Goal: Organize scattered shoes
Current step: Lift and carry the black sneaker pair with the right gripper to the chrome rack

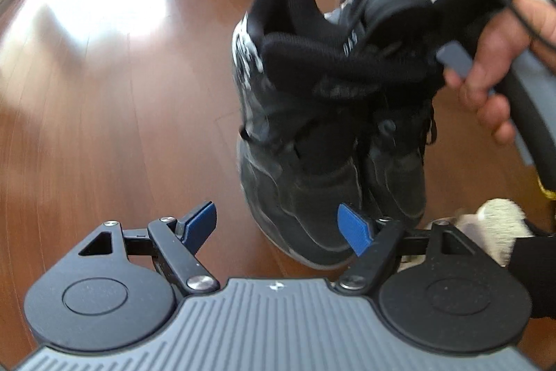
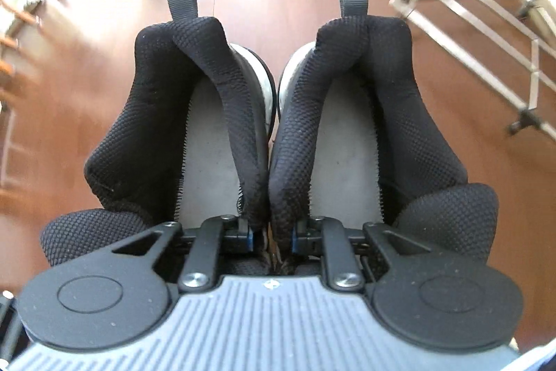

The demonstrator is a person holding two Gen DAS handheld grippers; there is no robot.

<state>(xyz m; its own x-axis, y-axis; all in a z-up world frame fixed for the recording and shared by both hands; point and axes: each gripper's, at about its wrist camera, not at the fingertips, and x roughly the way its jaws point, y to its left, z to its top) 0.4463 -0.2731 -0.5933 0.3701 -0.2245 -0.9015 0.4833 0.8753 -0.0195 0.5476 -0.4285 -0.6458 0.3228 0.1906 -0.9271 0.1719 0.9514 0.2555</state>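
Your left gripper [image 1: 276,228] has its jaws about half open, empty, the pair of black sneakers [image 1: 312,134] just ahead of them. Your right gripper [image 2: 271,233] has its jaws pinched on both sneakers' inner collars [image 2: 267,162], above the wooden floor [image 1: 104,93].

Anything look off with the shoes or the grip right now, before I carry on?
Nothing is damaged or spilled. The right gripper is pinching the inner collars of both black sneakers together, so the pair hangs as one above the wooden floor. The left gripper is open and empty beside them.
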